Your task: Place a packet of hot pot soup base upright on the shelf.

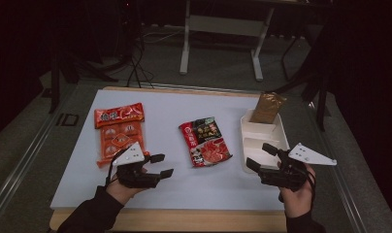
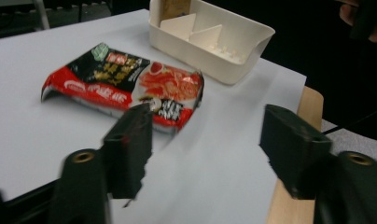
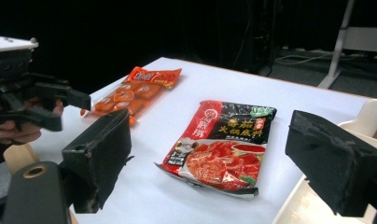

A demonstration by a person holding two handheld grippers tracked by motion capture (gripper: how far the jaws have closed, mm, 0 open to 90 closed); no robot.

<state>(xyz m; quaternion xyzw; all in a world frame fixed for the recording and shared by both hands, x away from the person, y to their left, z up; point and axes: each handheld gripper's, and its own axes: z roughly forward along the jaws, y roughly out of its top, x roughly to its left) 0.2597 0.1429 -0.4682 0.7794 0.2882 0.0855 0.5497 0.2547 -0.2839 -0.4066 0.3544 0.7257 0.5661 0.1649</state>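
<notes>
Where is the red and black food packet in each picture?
High view: the red and black packet lies mid-table, between the two grippers.
Left gripper view: the packet is upper left, beyond the open jaws.
Right gripper view: the packet is centre, between the open jaws.
Shared landmark: the white divided tray beside it, and.

On the table [image 1: 77, 189], three packets and a tray [image 1: 280, 127] sit in a row. The sausage packet [image 1: 120, 129] lies toward the left edge, the soup-base packet [image 1: 205, 141] near the middle, well apart from it. The tray runs along the right edge — a sachet [image 1: 267, 108] leans in its far compartment. Both grippers — left gripper [image 1: 161, 165], right gripper [image 1: 261, 157] — sit toward the near edge, flanking the soup-base packet.
</notes>
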